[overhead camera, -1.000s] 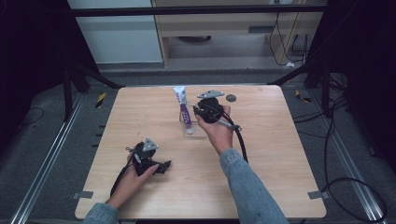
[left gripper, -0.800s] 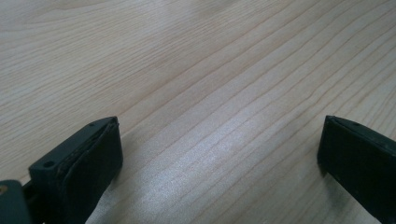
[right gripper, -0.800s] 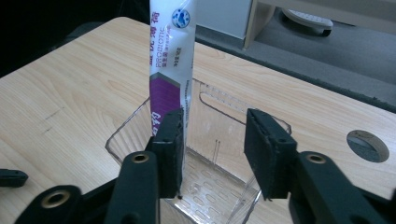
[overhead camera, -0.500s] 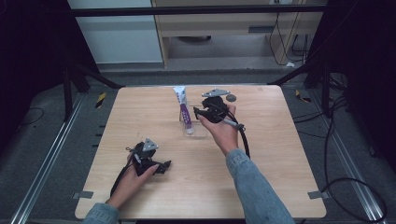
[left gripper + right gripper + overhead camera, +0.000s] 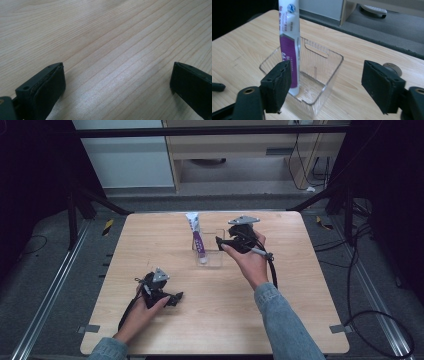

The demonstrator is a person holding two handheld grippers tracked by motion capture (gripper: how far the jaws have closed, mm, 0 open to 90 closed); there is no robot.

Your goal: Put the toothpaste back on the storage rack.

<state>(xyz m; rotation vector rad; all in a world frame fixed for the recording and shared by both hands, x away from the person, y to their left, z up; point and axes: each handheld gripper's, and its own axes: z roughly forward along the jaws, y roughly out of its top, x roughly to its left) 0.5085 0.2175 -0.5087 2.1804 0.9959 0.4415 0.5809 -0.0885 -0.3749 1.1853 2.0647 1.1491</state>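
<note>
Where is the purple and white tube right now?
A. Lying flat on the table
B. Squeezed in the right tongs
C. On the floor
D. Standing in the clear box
D: the tube stands on its end inside the clear box, leaning on one wall, and the right tongs are open with no pad touching it.

Right claw: drawn back from the tube toward the worktop's right side; jaws have just been opening, nothing between them. Tube: released, leaning upright in the clear box.
</note>
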